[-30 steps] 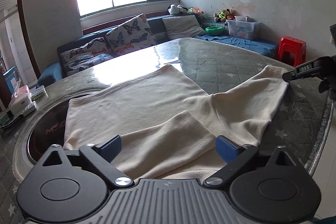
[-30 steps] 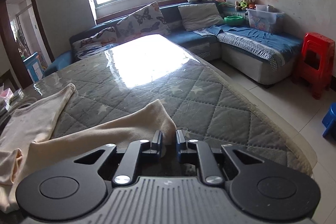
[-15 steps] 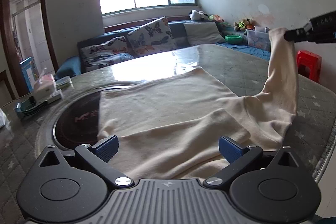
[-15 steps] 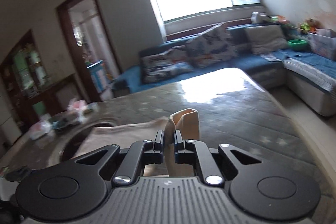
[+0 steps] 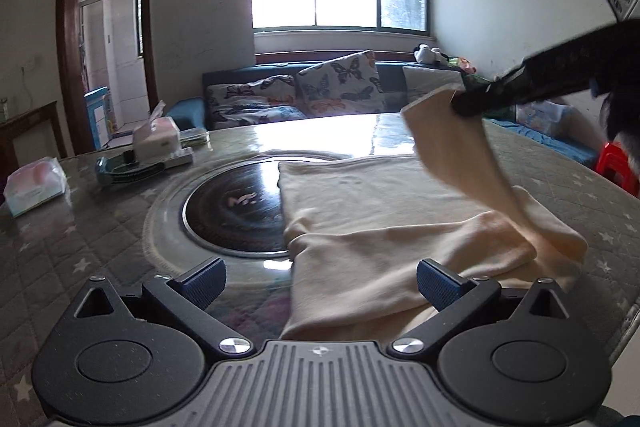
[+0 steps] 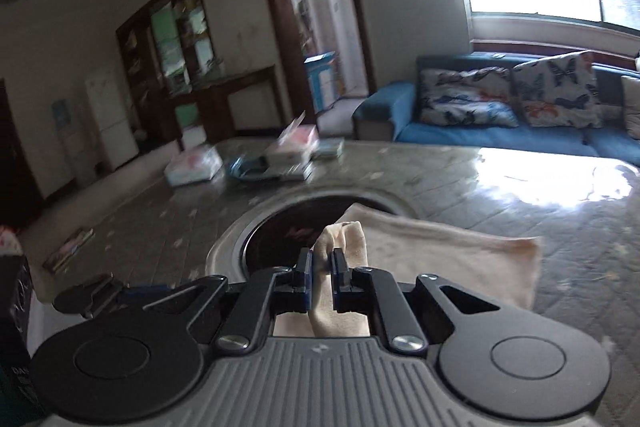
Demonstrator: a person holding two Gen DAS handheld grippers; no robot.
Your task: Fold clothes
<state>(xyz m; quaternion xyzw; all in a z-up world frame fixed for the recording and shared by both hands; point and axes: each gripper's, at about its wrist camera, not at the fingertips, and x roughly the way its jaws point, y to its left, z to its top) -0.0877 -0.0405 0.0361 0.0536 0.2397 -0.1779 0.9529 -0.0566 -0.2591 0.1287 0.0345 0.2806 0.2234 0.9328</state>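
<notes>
Right hand-held gripper [image 6: 321, 267], its pads pressed together on the end of a sleeve [image 6: 344, 241] of the cream garment [image 5: 384, 227], holds that sleeve lifted above the table [image 5: 100, 227]; in the left wrist view the sleeve hangs in a slanting band from the gripper's tip down to the garment's right side. Left hand-held gripper [image 5: 320, 283], jaws spread wide and holding nothing, hovers over the garment's near edge. The garment lies flat on the quilted table, partly covering the round dark inset plate [image 5: 236, 207]. Tissue boxes [image 5: 156, 139] stand at the table's far left.
</notes>
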